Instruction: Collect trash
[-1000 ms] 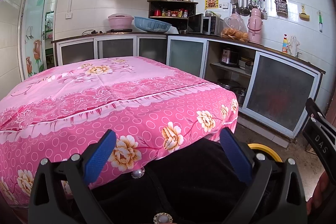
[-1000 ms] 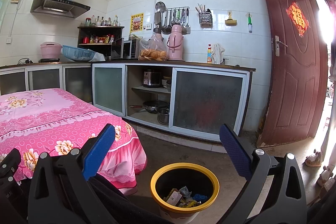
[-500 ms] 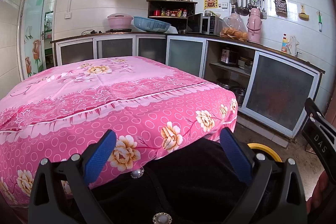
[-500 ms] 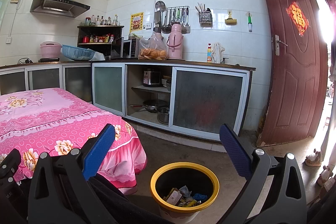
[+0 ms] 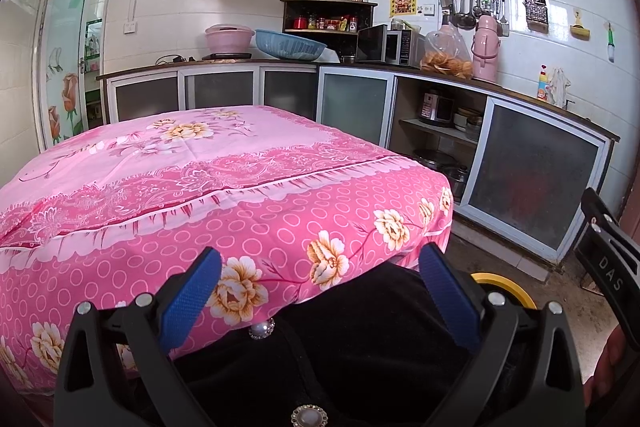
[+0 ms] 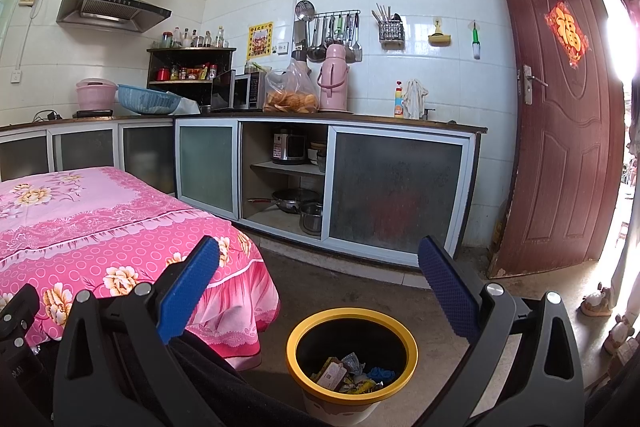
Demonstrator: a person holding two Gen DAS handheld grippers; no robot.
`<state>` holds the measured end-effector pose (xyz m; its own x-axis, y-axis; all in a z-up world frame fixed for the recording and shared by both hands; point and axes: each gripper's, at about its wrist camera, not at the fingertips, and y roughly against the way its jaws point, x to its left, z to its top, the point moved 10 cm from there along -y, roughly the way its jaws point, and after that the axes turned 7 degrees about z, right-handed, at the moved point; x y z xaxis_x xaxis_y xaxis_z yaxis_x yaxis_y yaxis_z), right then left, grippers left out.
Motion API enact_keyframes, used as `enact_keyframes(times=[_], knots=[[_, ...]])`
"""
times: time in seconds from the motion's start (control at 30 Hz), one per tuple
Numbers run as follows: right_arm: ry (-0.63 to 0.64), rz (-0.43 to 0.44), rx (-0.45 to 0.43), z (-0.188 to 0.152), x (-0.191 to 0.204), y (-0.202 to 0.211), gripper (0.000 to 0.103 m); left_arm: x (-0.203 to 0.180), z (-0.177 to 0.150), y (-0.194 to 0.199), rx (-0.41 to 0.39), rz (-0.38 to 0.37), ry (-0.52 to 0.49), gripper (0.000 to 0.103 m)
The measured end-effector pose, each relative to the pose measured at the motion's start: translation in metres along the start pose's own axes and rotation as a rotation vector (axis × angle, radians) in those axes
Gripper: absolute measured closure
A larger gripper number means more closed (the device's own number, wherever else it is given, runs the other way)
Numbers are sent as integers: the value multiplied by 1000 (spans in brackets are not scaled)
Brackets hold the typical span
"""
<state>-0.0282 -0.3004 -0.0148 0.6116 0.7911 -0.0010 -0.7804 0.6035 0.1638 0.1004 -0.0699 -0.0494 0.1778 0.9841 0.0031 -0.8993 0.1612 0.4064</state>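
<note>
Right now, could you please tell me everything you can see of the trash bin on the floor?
The trash bin is round, with a yellow rim, a dark inside and a pale outer wall. It stands upright and open on the bare floor, just right of the pink tablecloth's hanging corner, in front of the cabinets. Crumpled wrappers, a paper label and something blue lie at its bottom. Nothing visibly touches it; the right gripper hangs open above it. In the left wrist view only a slice of its yellow rim shows.
</note>
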Motion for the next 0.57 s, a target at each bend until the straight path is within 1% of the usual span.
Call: enact_keyframes(times=[0.57], knots=[[-3, 0, 0, 1, -2, -2, 8, 1, -2, -2, 15, 1, 7, 8]])
